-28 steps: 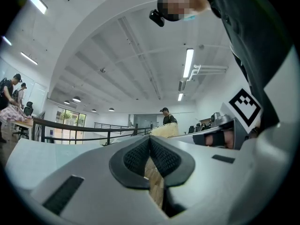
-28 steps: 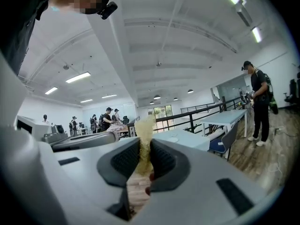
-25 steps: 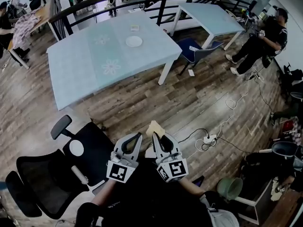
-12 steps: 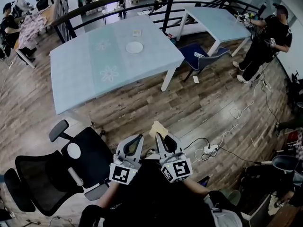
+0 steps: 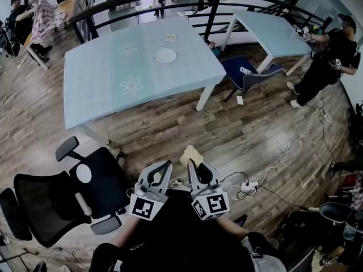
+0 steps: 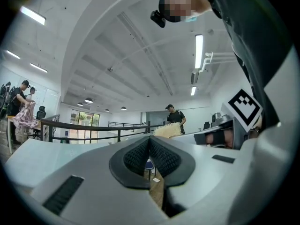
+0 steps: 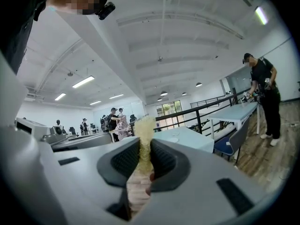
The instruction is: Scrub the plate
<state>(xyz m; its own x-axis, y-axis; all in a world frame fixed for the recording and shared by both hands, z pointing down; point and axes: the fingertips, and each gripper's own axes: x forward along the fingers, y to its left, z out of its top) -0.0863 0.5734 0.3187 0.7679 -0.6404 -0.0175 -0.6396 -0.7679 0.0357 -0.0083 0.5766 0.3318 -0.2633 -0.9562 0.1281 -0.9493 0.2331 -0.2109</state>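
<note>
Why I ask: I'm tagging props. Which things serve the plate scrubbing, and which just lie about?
Job: plate, on the table; sponge, clamped in the right hand-held gripper.
Lying about: black chair, blue chair, power strip, cables.
</note>
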